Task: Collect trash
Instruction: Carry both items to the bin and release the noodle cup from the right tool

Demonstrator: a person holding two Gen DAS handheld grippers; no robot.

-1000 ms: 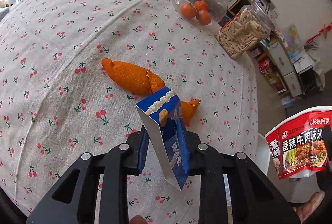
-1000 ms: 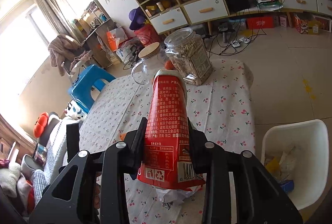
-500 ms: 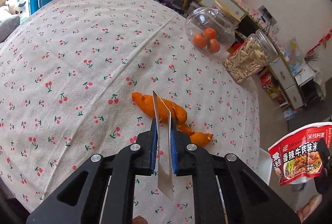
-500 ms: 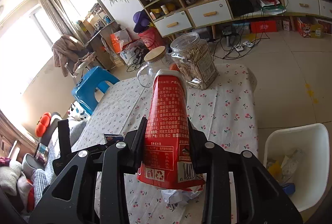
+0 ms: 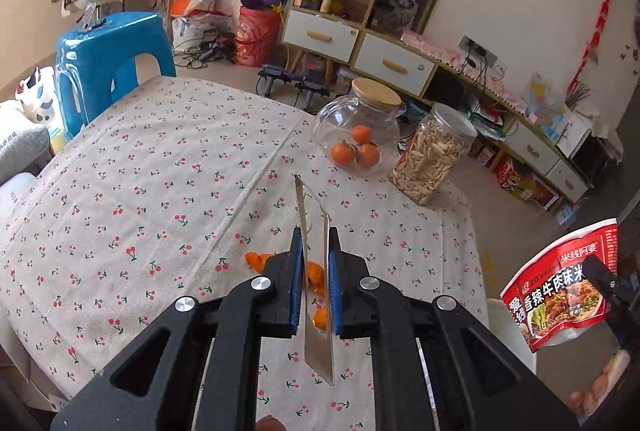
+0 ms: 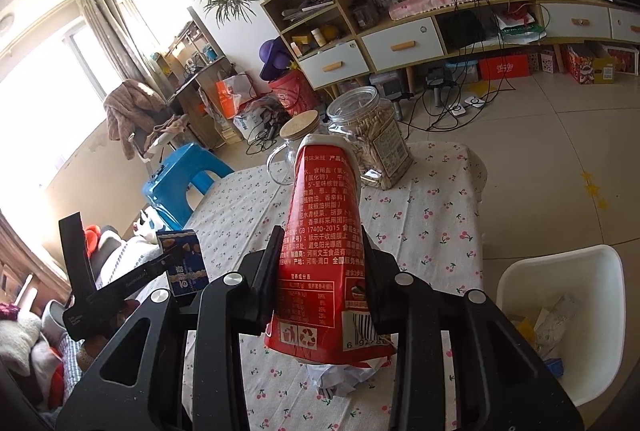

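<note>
Right wrist view: white bin (image 6: 560, 327) holds scraps; glass jar (image 5: 357, 135) holds oranges.

matt cotton tablecloth (image 5: 168, 167), clear glass jar (image 5: 356, 135), glossy red paper cup (image 6: 324, 231)

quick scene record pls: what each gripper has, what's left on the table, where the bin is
left gripper: shut on blue wrapper, flattened, off the table
right gripper: shut on red cup
table: orange peel, glass jar of oranges, plastic jar of snacks
bin: white, on the floor past the table corner, already holds scraps
</note>
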